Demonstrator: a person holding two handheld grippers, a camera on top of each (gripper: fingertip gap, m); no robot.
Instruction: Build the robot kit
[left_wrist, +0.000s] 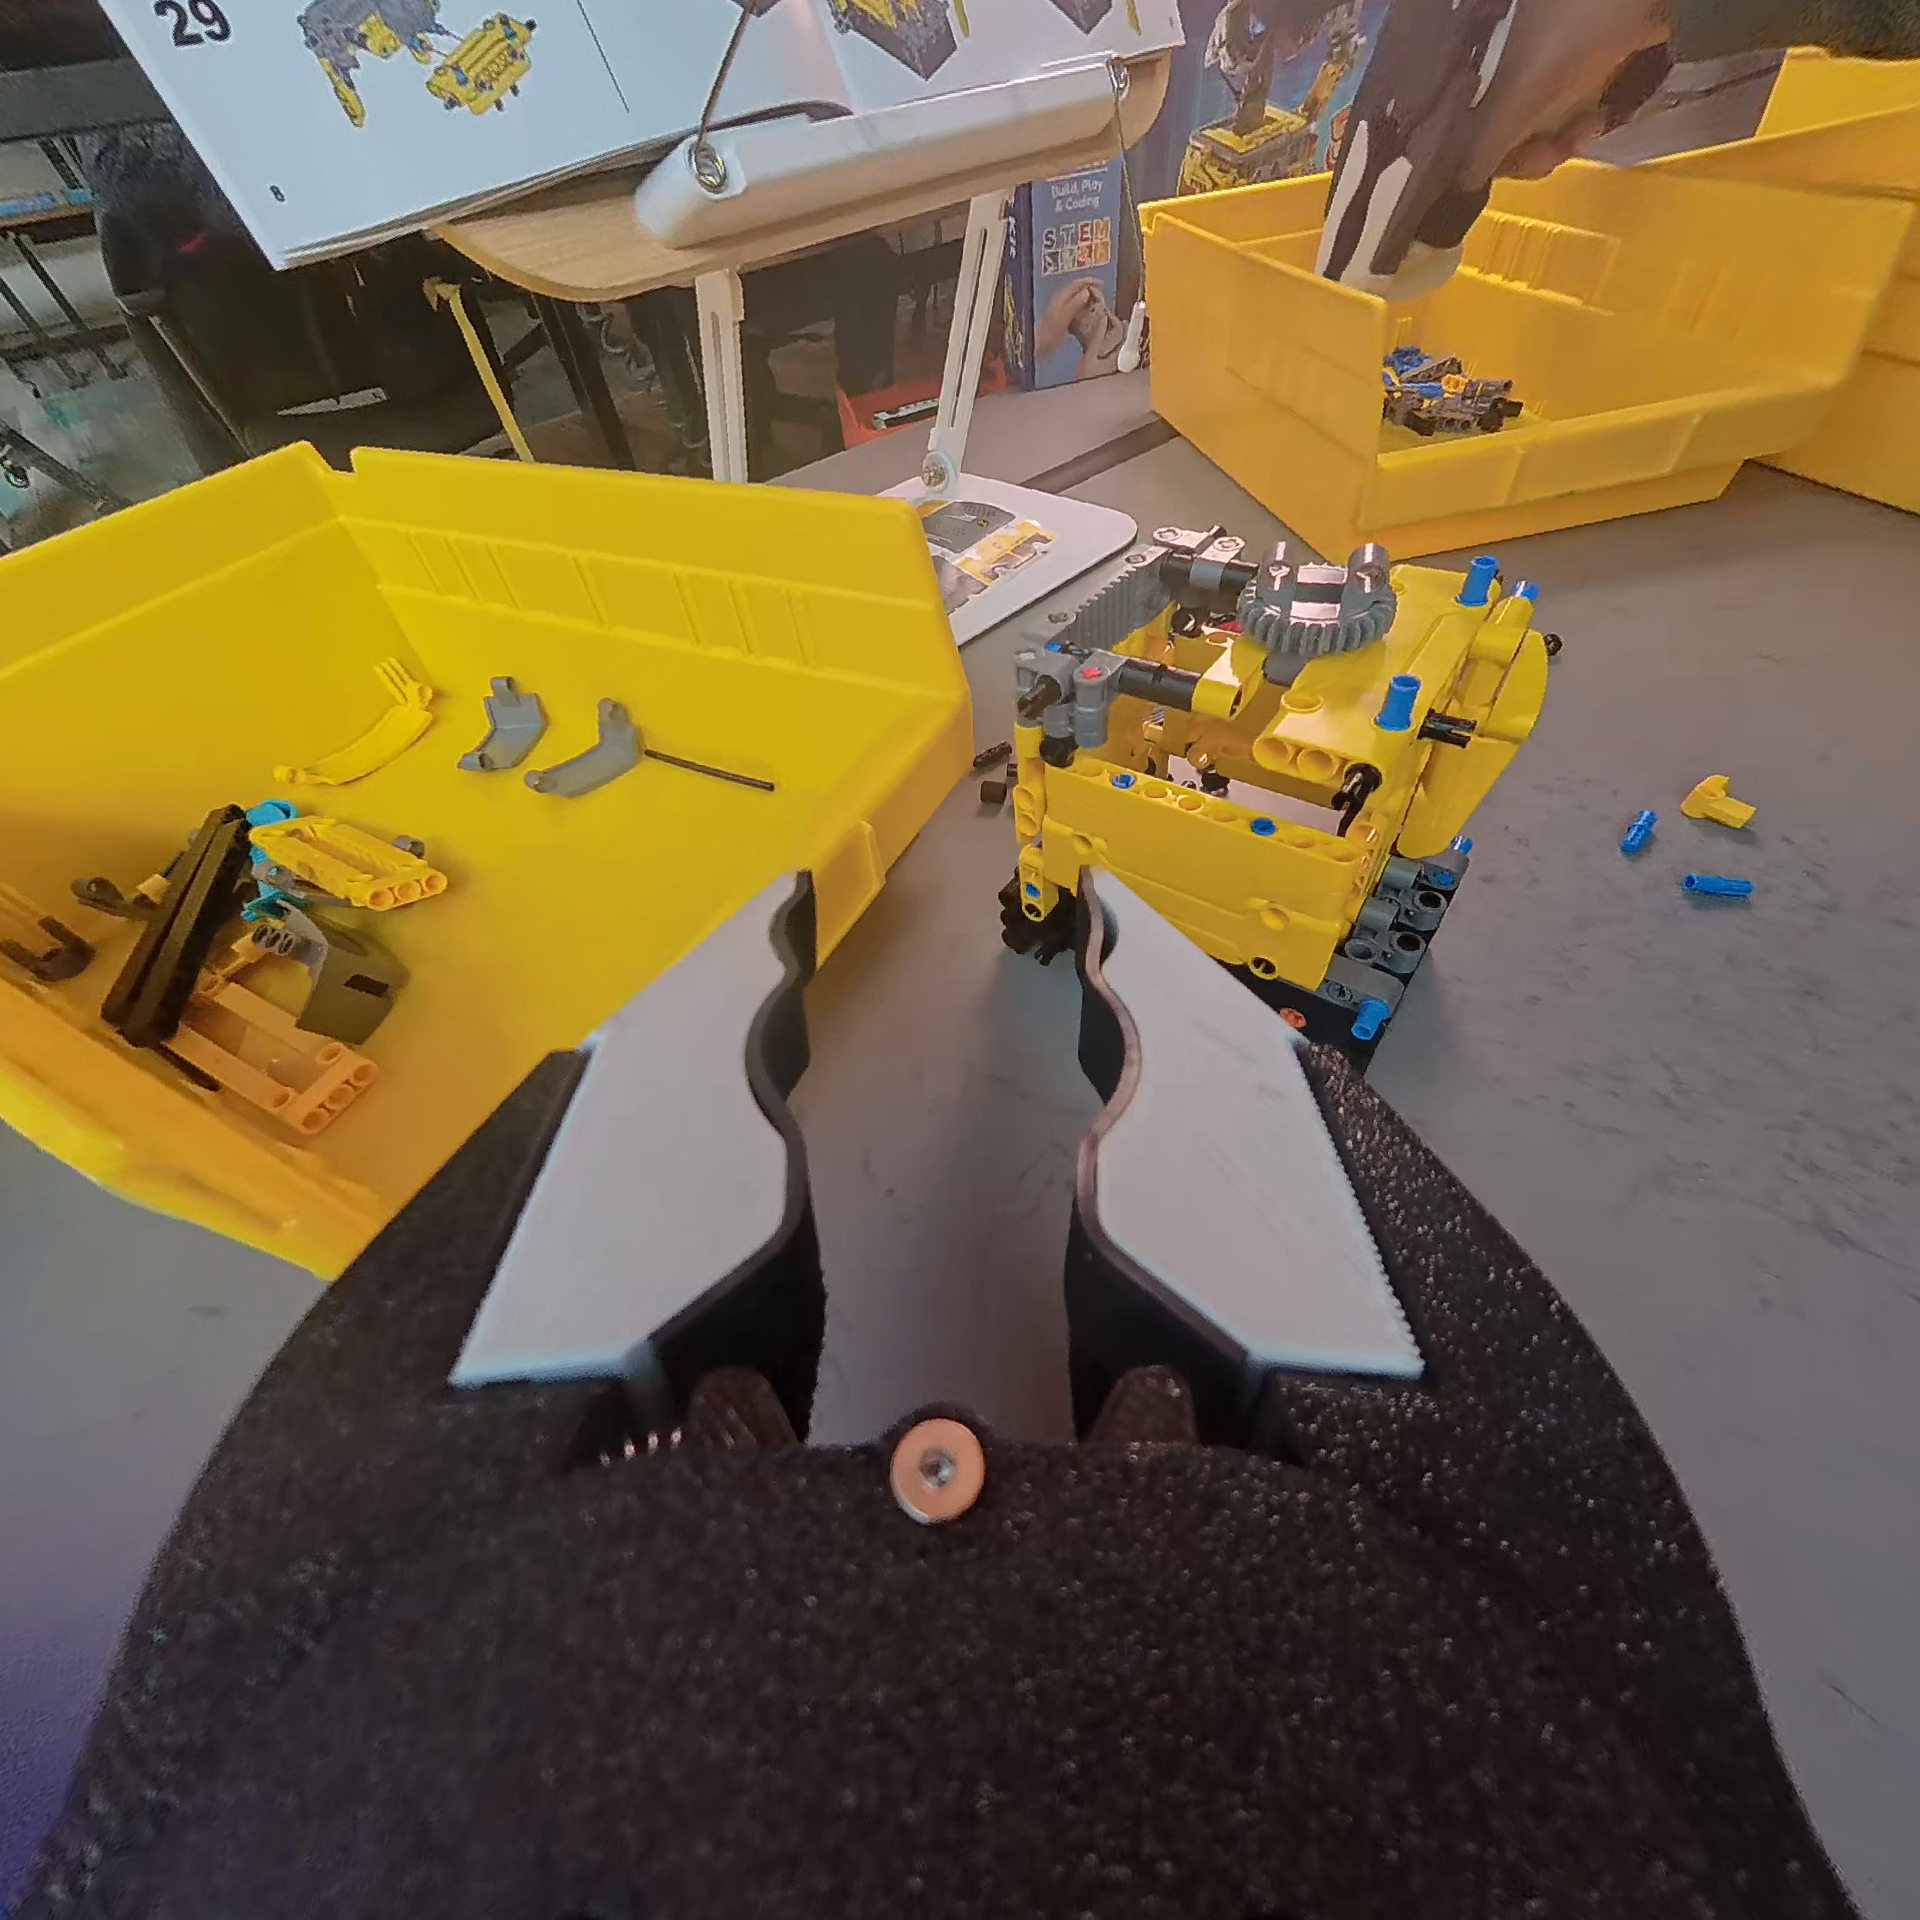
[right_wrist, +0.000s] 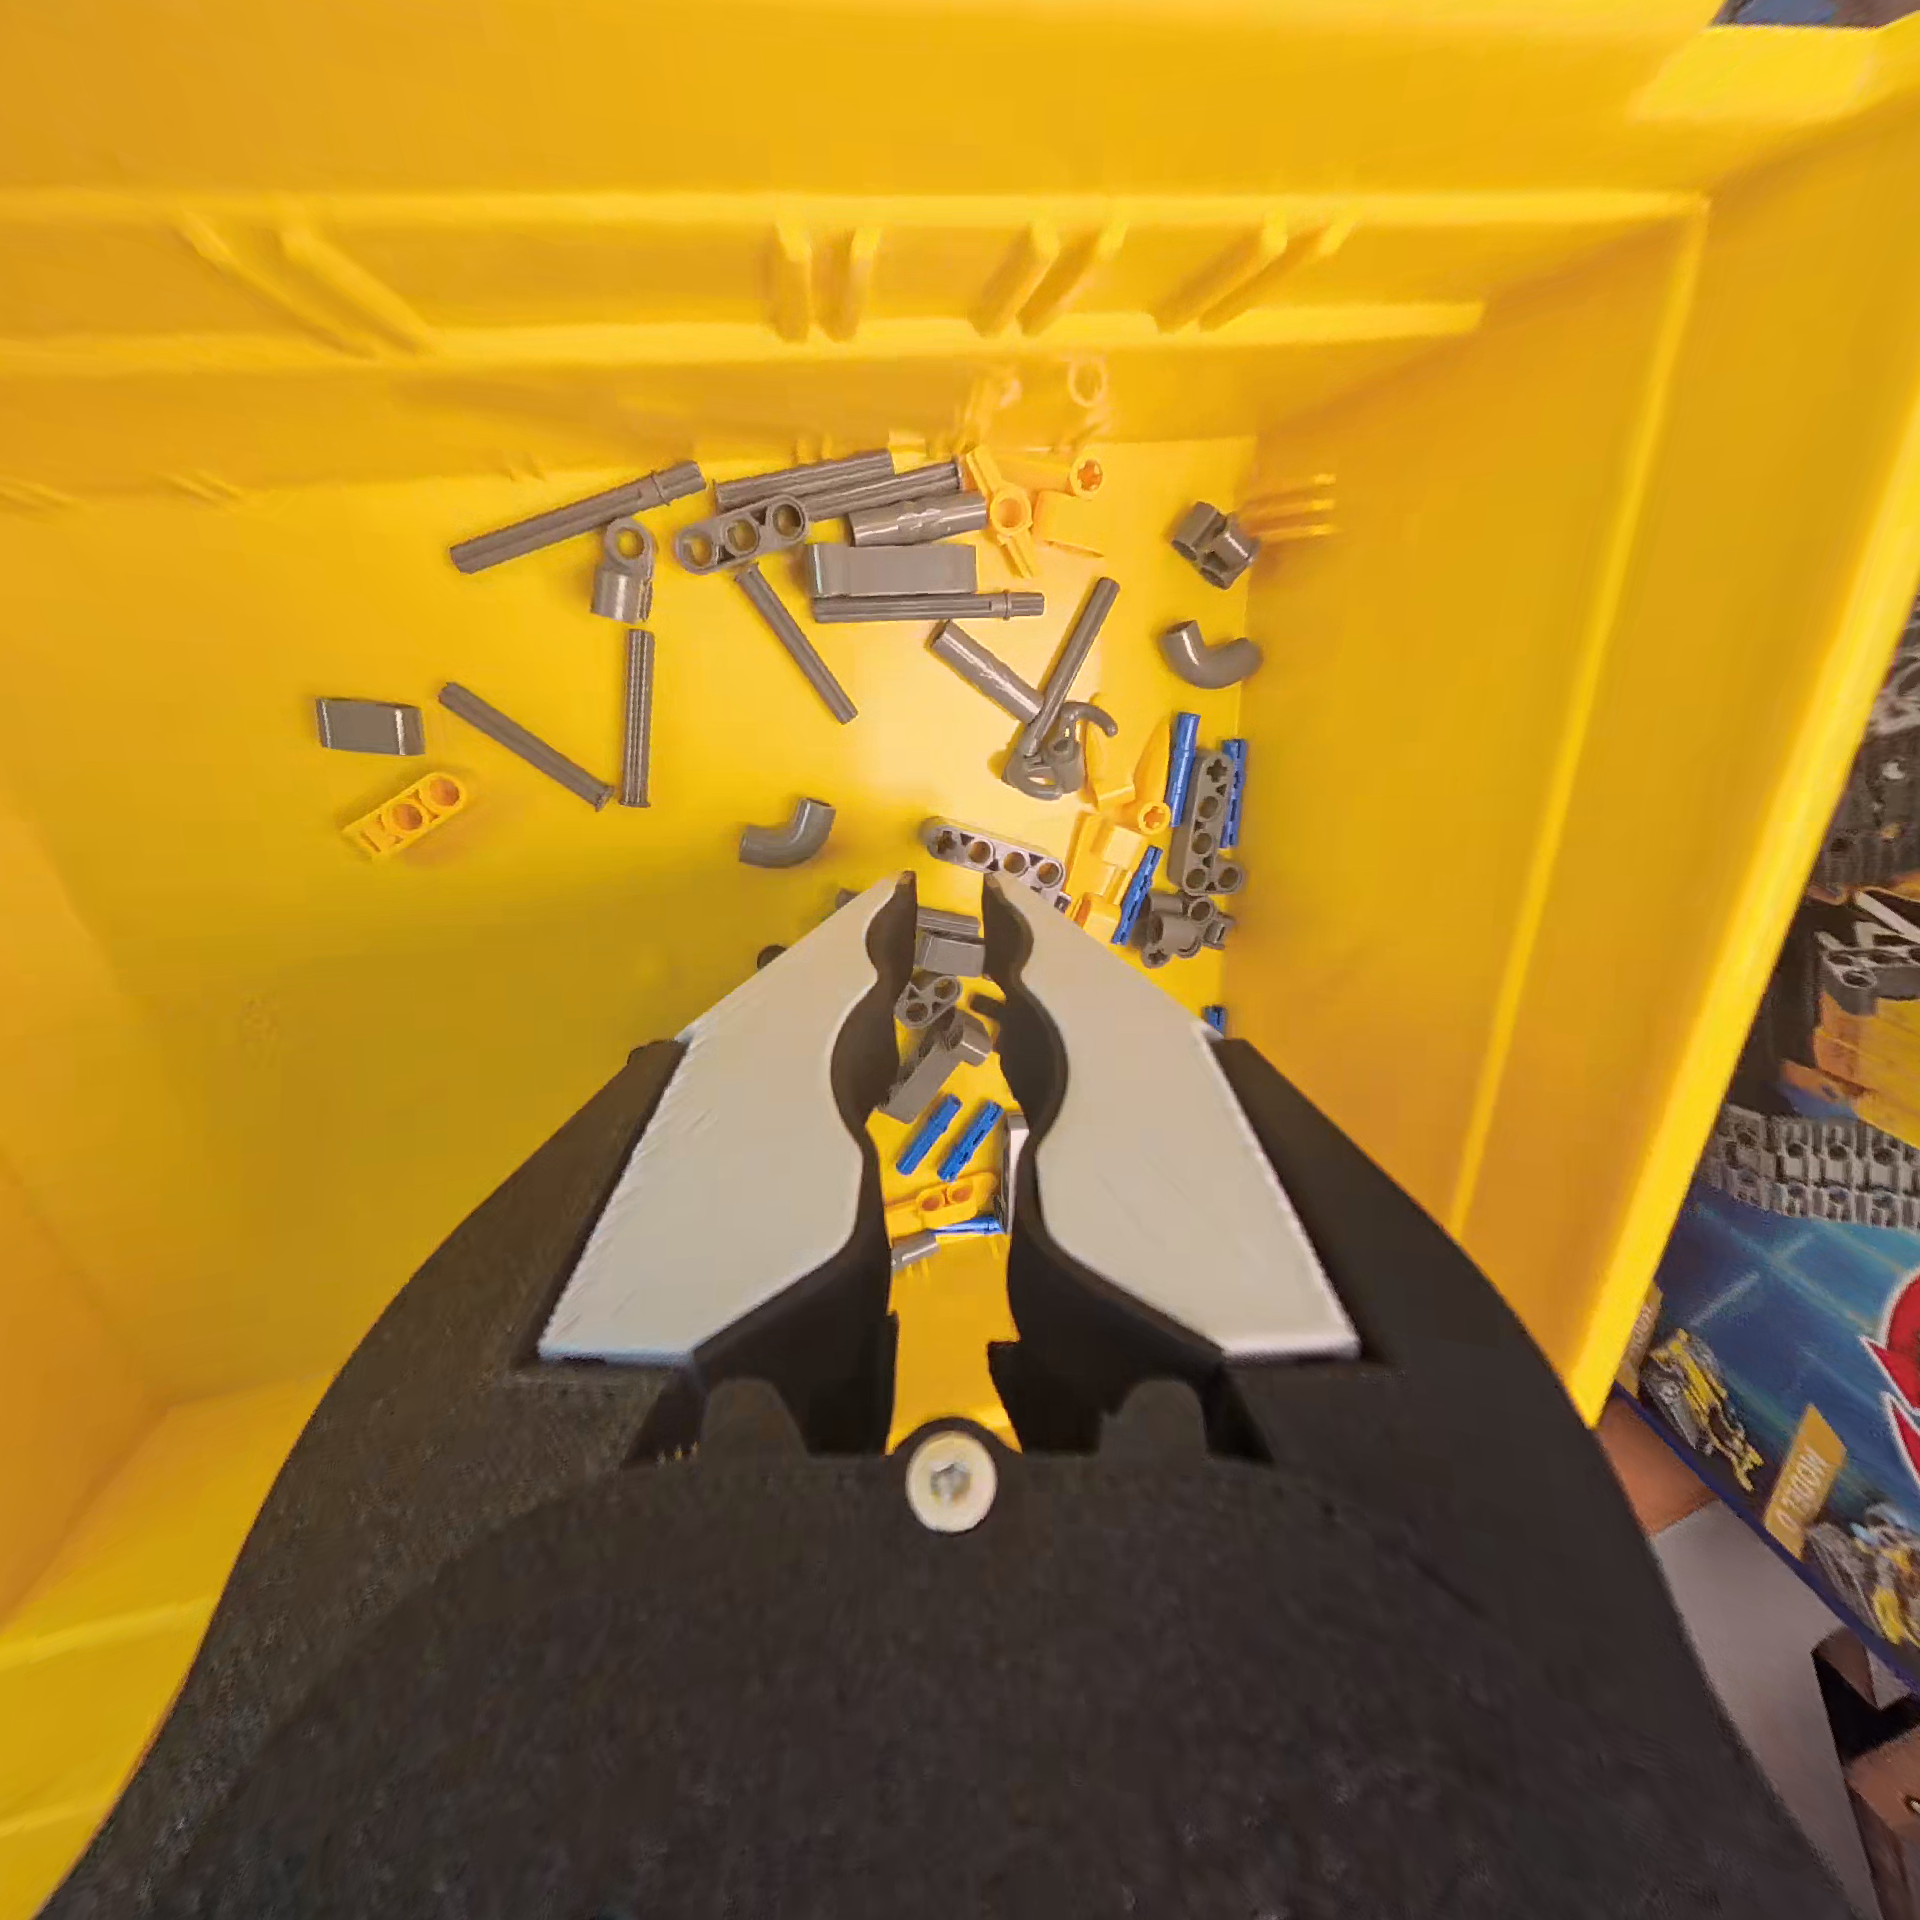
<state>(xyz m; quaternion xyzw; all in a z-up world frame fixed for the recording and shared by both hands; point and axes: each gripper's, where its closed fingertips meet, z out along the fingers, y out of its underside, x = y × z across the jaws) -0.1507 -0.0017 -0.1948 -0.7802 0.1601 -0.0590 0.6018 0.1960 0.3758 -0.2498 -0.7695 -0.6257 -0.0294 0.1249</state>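
Your left gripper (left_wrist: 940, 894) gapes wide beside the yellow brick model (left_wrist: 1278, 790); your right gripper (right_wrist: 948, 881) hovers narrowly parted above grey pins (right_wrist: 940, 1023) near the yellow bin's (right_wrist: 1455, 727) right wall.

Left wrist view: right tongs (left_wrist: 1387, 234) far off over the rear bin (left_wrist: 1299, 343), blurred, tips behind its wall; spread unreadable. Instruction booklet (left_wrist: 582, 94) cut by top edge. Model's (left_wrist: 1278, 790) lower front corner hidden behind a finger (left_wrist: 1174, 1049).

Right wrist view: fingers (right_wrist: 727, 1122) cover small grey pieces (right_wrist: 935, 1018); printed boxes (right_wrist: 1808, 1299) cut by right edge.
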